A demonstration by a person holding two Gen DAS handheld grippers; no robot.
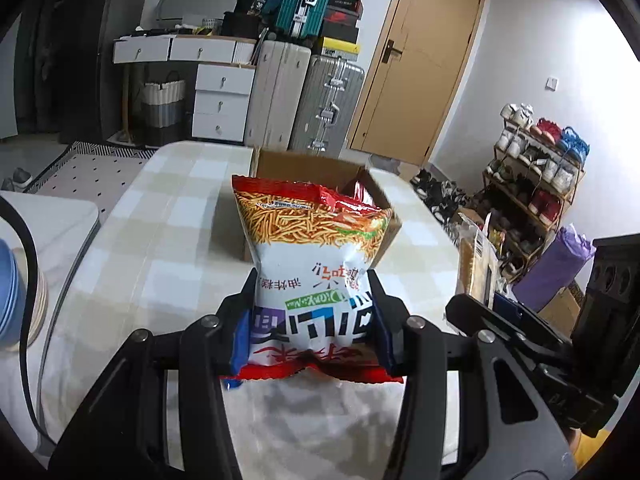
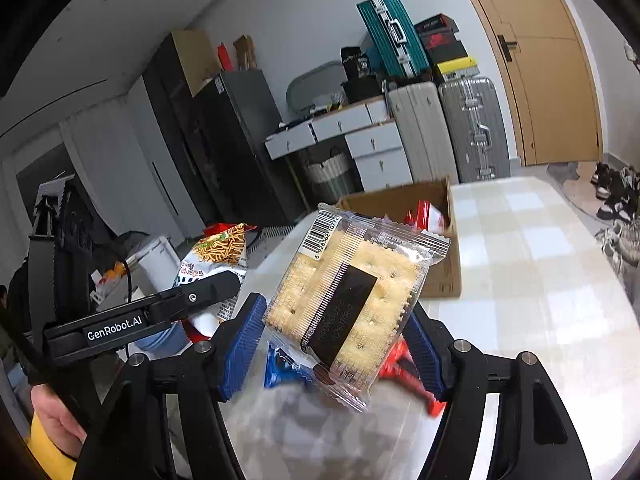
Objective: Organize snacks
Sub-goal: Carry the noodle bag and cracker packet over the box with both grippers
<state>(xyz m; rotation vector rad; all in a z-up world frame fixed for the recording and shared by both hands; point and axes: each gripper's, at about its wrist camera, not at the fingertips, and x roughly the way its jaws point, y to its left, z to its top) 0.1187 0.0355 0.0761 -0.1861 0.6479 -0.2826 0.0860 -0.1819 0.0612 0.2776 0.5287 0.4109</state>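
My left gripper (image 1: 314, 320) is shut on a red and white bag of noodle sticks (image 1: 308, 248), held upside down above the checked table (image 1: 132, 240). Behind the bag stands an open cardboard box (image 1: 304, 164) with a red packet inside. My right gripper (image 2: 336, 340) is shut on a clear pack of square crackers (image 2: 348, 292), tilted and lifted off the table (image 2: 532, 264). The box (image 2: 436, 200) lies just beyond the crackers, a red packet (image 2: 426, 214) showing at its rim. The left gripper and its bag (image 2: 218, 248) appear at the left of the right wrist view.
Suitcases (image 1: 304, 92), white drawers (image 1: 220, 100) and a brown door (image 1: 424, 60) stand behind the table. A shoe rack (image 1: 536, 176) is at the right. Stacked blue bowls (image 1: 12, 292) sit at the left edge. A hand in a yellow sleeve (image 2: 48, 436) holds the left gripper.
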